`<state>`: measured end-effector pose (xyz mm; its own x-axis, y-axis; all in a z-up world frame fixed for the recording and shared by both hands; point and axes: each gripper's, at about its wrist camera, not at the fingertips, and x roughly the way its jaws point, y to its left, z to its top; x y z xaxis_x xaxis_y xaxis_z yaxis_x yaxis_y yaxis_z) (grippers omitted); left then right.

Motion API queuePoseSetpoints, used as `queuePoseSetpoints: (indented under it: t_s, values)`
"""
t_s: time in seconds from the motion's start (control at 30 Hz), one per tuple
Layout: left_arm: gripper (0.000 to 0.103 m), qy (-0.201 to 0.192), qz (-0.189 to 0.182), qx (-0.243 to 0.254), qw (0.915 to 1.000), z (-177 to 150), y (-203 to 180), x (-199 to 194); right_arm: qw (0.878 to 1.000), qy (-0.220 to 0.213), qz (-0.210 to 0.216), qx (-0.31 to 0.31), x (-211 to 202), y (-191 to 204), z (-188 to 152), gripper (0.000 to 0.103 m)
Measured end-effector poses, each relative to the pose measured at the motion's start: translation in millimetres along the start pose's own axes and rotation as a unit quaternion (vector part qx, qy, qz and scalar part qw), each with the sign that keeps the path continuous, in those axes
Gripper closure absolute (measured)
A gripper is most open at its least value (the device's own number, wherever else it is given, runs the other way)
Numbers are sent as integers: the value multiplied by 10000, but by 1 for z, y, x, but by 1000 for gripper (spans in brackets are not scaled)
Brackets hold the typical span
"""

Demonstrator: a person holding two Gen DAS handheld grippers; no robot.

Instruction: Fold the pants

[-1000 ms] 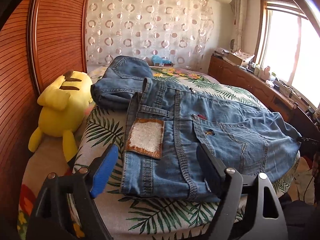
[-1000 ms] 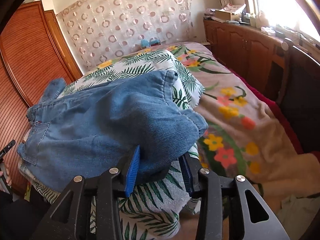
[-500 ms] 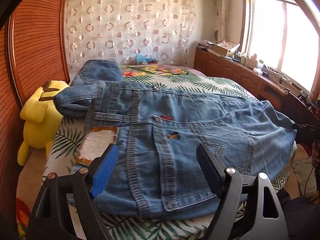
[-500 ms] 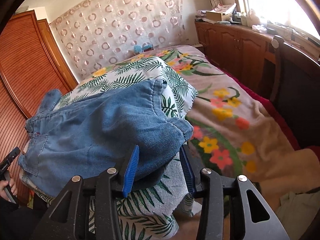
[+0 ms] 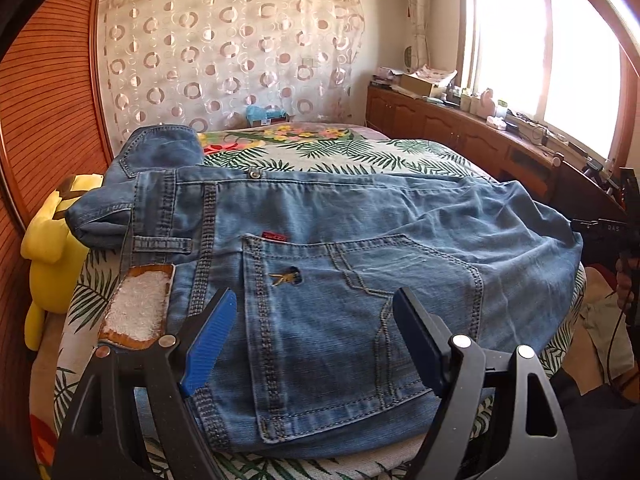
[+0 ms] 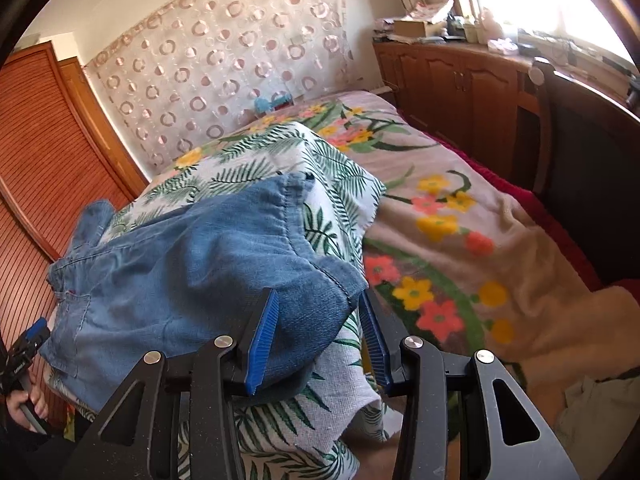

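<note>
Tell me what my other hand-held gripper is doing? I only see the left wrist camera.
Observer: The right hand-held gripper has the jeans' leg end between its fingers; I can't tell whether it pinches.
Operator: What's under that end?
Observer: The palm-leaf sheet, which ends just past it; a flowered blanket lies alongside.
Operator: Can you see my gripper?
Observer: Yes, the left hand-held gripper shows by the jeans' waist end.

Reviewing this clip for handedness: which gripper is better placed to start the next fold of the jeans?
Right, likely. The right gripper already straddles the jeans at their leg end, while the left gripper hangs open above the back pocket.
</note>
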<state>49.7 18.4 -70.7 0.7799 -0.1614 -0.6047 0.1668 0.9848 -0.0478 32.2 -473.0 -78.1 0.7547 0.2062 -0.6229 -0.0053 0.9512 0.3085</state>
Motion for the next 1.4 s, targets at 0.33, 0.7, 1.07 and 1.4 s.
queuePoseSetpoints:
  t_s: [0.33, 0.7, 1.07, 1.4]
  values:
    - [22, 25, -24, 8, 10000, 0, -5, 1, 9996, 96, 222, 112, 3, -2, -2, 60]
    - [22, 5, -37, -102, 9999, -1, -2, 0, 9958, -457, 527, -588, -26, 45, 14, 99]
    - [22, -140, 46, -277, 9995, 1, 12, -13, 9652, -859, 1536, -1937, -47, 172, 47, 99]
    - [22, -227, 93, -496, 9985, 1, 31, -24, 9346, -289, 2156, -2813, -12, 269, 35, 99]
